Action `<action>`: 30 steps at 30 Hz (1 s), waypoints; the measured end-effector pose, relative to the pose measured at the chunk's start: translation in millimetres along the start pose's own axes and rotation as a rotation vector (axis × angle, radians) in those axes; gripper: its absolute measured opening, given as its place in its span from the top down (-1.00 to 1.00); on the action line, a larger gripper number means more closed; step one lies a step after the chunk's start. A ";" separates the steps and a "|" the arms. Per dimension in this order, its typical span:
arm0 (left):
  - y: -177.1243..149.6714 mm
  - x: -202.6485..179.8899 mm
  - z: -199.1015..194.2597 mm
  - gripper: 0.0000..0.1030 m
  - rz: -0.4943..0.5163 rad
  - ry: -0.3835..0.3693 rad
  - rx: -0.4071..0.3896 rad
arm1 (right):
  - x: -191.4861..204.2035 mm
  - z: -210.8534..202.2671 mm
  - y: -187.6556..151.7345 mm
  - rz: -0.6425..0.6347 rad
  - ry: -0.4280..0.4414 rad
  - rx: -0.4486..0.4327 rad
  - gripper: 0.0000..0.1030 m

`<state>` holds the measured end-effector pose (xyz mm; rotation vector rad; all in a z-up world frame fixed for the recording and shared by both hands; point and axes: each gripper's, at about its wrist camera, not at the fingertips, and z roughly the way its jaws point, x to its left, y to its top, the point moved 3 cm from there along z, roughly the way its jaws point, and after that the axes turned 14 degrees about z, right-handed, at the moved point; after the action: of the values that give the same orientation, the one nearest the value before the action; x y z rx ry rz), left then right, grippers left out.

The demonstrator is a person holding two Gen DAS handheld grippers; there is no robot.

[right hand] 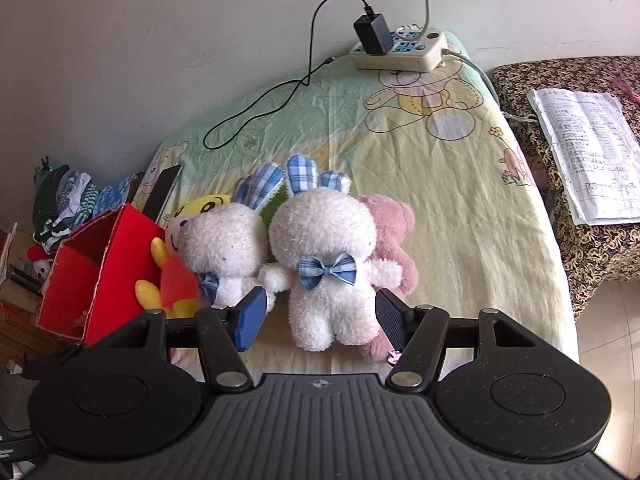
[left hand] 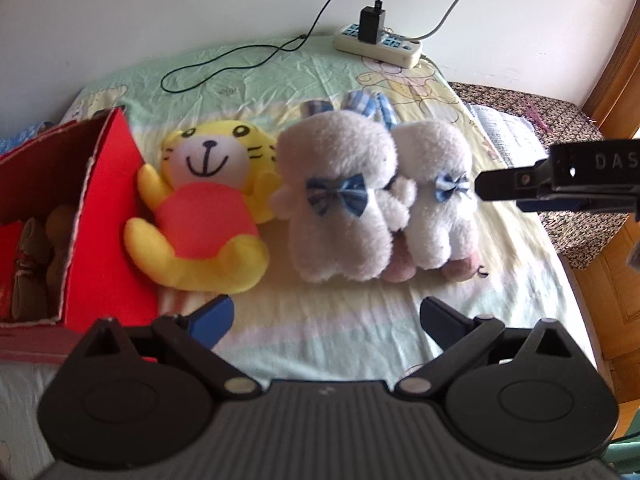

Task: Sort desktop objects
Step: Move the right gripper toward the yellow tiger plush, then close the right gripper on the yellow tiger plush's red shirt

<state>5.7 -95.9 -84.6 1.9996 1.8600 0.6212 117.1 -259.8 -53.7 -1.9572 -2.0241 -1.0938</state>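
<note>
Red box [left hand: 100,216] holds brown plush [left hand: 28,264]; left tongs [left hand: 326,320], right tongs [right hand: 320,316] agape, empty.

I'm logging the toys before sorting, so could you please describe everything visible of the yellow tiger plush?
The yellow tiger plush is a soft fabric toy with a white face, black stitched smile, dark stripes and a red shirt. It lies face up on the bedsheet, limbs spread. Its left side lies against the red box; its right side presses the larger white bunny. Neither gripper touches it.
</note>
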 end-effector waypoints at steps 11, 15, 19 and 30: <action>-34.4 43.8 3.1 -0.82 -0.124 0.088 0.036 | 58.5 27.0 -9.8 -0.100 0.170 0.095 -0.03; -31.8 40.4 4.1 -0.82 -0.094 0.088 0.015 | 76.6 36.1 -17.7 -0.125 0.187 0.139 0.01; -33.3 38.6 2.6 -0.83 -0.053 0.080 -0.002 | 95.7 47.9 -24.8 -0.181 0.196 0.158 0.01; -66.0 71.6 -4.6 -0.87 -0.063 0.059 0.029 | 135.0 119.5 -51.7 -0.480 0.074 0.190 0.02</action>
<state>-49.3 -19.3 -109.2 1.9519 1.9695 0.6453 95.2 -76.6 -88.0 -1.3561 -2.5200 -0.9838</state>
